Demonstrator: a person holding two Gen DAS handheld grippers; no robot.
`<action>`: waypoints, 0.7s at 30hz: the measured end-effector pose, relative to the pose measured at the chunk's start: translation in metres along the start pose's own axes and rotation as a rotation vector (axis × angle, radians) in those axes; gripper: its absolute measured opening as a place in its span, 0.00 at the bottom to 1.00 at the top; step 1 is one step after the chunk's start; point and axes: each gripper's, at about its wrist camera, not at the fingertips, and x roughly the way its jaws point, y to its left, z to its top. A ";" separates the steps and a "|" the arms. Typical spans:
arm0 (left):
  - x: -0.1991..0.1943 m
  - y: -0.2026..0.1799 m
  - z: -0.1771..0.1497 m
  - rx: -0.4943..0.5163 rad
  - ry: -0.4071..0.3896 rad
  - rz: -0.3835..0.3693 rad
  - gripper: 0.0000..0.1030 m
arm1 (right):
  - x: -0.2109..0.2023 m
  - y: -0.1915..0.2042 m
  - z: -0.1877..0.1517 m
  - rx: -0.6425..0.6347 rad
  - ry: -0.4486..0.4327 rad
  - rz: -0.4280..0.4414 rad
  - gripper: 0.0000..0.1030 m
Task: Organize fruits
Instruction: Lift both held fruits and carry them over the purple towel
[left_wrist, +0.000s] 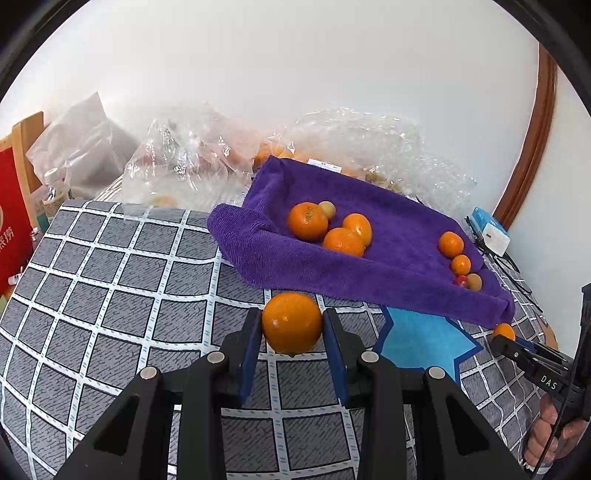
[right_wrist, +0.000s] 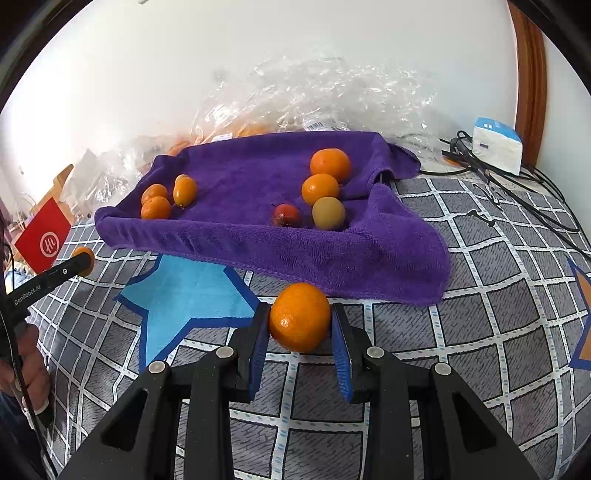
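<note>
Clutter lines the far edge of the checked cloth (left_wrist: 110, 266): going left to right in the left wrist view, a red box (left_wrist: 13, 225), bottles (left_wrist: 51, 192), crinkled plastic bags (left_wrist: 192, 162) against the wall, then a purple towel (left_wrist: 388, 266) with raised, folded edges, and a white-and-blue box (left_wrist: 489, 229) with black cables (right_wrist: 517, 192) beside it. A blue star (right_wrist: 184, 295) printed on the cloth lies just in front of the towel.

On the towel, three oranges (left_wrist: 332, 229) and a pale round fruit sit in one cluster; to the right, two small oranges (left_wrist: 455, 253), a red fruit (right_wrist: 286, 215) and a yellow-green fruit (right_wrist: 328, 213) form another. The towel's near fold stands between both held fruits and these clusters.

The left gripper (left_wrist: 291, 325) pinches an orange (left_wrist: 291, 322) between its blue pads, above the cloth just short of the towel's front edge. The right gripper (right_wrist: 300, 318) pinches a second orange (right_wrist: 300, 317) likewise, near the towel's right front corner. Each gripper shows at the margin of the other's view, its fruit mostly hidden by the black fingers.

What the bags hold is hard to make out: only orange shapes show through the plastic. The holding hands are cut off at the frame edges.
</note>
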 end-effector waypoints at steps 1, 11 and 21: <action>0.000 0.000 0.000 -0.002 -0.003 0.002 0.31 | 0.000 0.001 0.000 0.000 0.000 0.000 0.31; -0.005 0.006 0.001 -0.032 -0.033 0.002 0.31 | -0.004 -0.002 -0.001 0.030 -0.025 0.009 0.31; -0.013 0.009 0.001 -0.055 -0.074 -0.025 0.31 | -0.005 0.002 -0.003 0.028 0.005 0.012 0.31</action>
